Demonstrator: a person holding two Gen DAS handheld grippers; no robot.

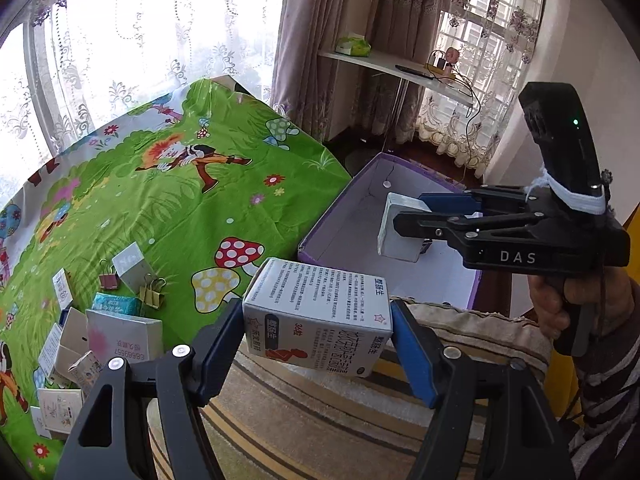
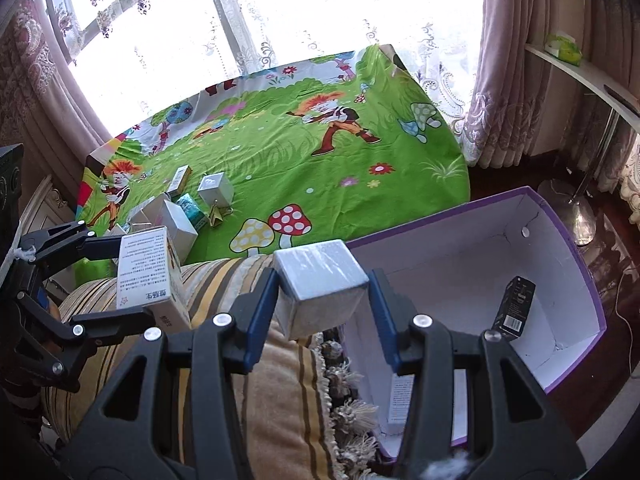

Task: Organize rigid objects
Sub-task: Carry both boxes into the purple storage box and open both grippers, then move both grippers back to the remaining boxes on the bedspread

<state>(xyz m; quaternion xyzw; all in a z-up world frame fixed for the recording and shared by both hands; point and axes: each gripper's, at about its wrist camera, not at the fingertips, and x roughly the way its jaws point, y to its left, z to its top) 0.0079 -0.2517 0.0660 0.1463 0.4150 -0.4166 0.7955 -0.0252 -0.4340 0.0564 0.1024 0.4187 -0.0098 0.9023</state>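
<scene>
cardboard, light and stiff, crushable if squeezed hard | left gripper [image 1: 316, 336] is clamping printed carton [image 1: 320, 316] by its side faces, just short of purple box [image 2: 576, 240] | right gripper [image 2: 322, 304] is pinching white cube box [image 2: 320, 280] at purple box's near rim

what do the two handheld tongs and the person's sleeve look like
Both are black plastic tongs with ribbed, triangular-cutout arms, silver rivets and blue pads on the fingers. The right tongs carry white "DAS" lettering, a black upright handle with a green light, white string wound around it and thin dark cords hanging. The left tongs look the same. The striped dark-and-white sleeve shows at the wrist.
</scene>
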